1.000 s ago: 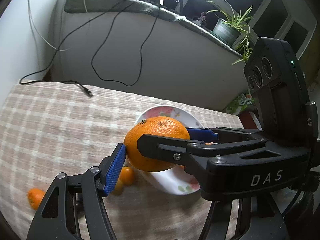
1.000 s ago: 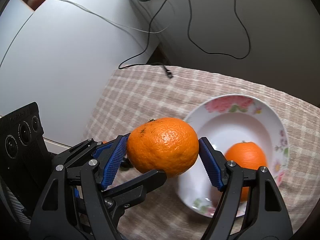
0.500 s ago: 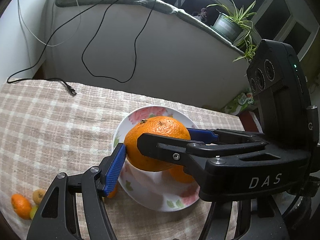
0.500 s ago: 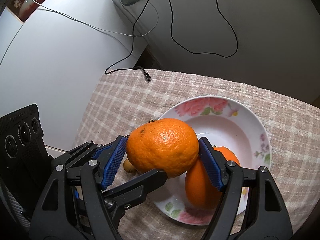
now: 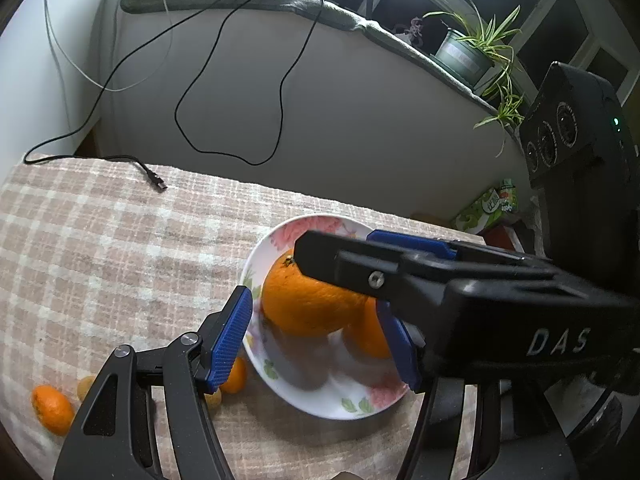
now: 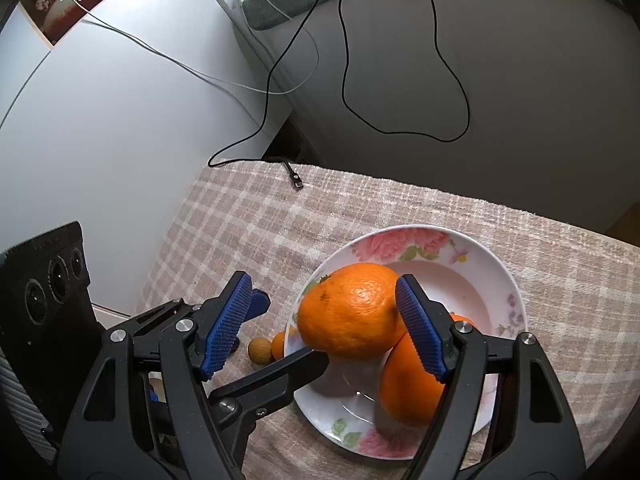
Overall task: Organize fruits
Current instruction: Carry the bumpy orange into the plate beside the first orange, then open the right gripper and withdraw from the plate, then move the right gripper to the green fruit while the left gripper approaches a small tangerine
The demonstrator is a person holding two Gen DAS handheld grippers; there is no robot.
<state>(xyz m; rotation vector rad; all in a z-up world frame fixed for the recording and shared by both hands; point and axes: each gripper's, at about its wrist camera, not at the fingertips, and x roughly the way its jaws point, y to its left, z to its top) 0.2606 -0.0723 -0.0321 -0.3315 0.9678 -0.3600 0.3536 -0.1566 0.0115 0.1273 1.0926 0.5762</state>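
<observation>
A large orange (image 6: 352, 312) (image 5: 308, 304) sits above the floral white plate (image 6: 472, 248) (image 5: 320, 400), free of the pads, beside a second orange (image 6: 408, 388) (image 5: 368, 336) lying in the plate. My right gripper (image 6: 320, 320) is open, its blue pads (image 6: 420, 332) on either side of the large orange with a gap on the left. My left gripper (image 5: 316, 340) is open too, and its pads (image 5: 230, 336) straddle the same orange.
Small fruits lie on the checked tablecloth left of the plate: a mandarin (image 5: 52, 408), a small orange (image 5: 234, 376) and a longan (image 6: 259, 350). A black cable end (image 5: 154, 176) lies at the table's back. White wall and cabinet stand behind.
Both grippers moved over the plate and opened. The large orange, held between the pads before, has dropped free toward the plate beside the second orange.
</observation>
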